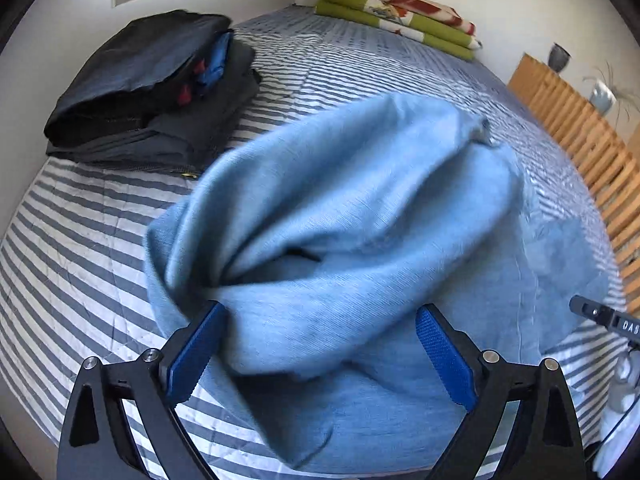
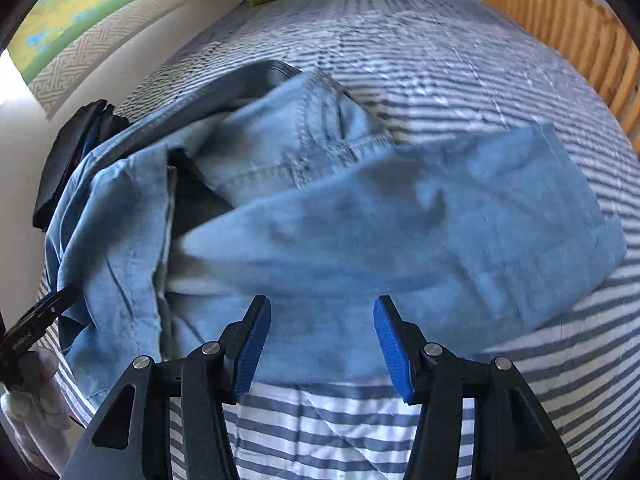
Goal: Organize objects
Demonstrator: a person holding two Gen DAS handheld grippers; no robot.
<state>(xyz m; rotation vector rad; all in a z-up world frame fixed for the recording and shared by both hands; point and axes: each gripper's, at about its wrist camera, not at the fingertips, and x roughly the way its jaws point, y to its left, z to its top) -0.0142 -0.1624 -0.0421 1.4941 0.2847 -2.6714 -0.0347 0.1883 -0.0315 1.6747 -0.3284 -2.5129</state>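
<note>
A light blue denim shirt (image 1: pixel 340 208) lies bunched and blurred on the striped bed (image 1: pixel 80 240). My left gripper (image 1: pixel 320 328) is open, its blue pads on either side of a fold of the shirt, which drapes against the left pad. In the right wrist view the same shirt (image 2: pixel 360 220) is spread in front of my right gripper (image 2: pixel 322 332), which is open just above its near edge. A stack of folded dark clothes (image 1: pixel 152 88) sits at the bed's far left, and it shows at the left edge of the right wrist view (image 2: pixel 68 160).
Folded green, white and red blankets (image 1: pixel 400 12) lie at the head of the bed. A wooden slatted bed rail (image 1: pixel 580 152) runs along the right side. The white wall (image 1: pixel 60 40) borders the left. Striped sheet (image 2: pixel 340 420) lies under my right gripper.
</note>
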